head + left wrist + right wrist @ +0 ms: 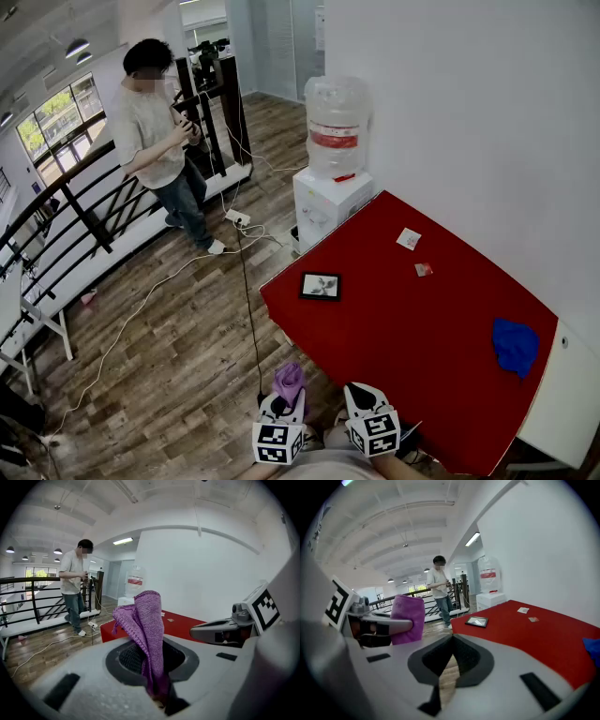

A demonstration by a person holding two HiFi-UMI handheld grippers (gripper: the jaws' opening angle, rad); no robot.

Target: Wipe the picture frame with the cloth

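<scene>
A wood-plank floor (169, 347) and a white wall are seen around a red counter (403, 328), with a water dispenser (333, 159) at the counter's far corner and a person (155, 141) standing by a black railing (84, 202) at 10 o'clock.

The picture frame (320, 286) is laid flat, face up, near the counter's left corner, at 12 o'clock from the two grippers. Its long axis runs roughly from 9 to 3 o'clock in the head view. Two small cards (409, 238) are seen beyond it at 2 o'clock, and a blue cloth (516, 345) is bunched well apart from it at 4 o'clock, near the counter's right edge.

Both grippers are held low at 6 o'clock, side by side, short of the counter edge and pointed toward it. The left gripper (281, 401) is clamped on a purple cloth (289, 380), which stands up in a folded bundle from between the closed fingers. The right gripper (368, 398) is held empty, its fingers brought together at the tips.

In the left gripper view the frame is not seen; the cloth fills the middle, with only the red counter and cards behind it. In the right gripper view the frame is shown clearly at 1 o'clock, and the left gripper with its cloth at 9 o'clock.
</scene>
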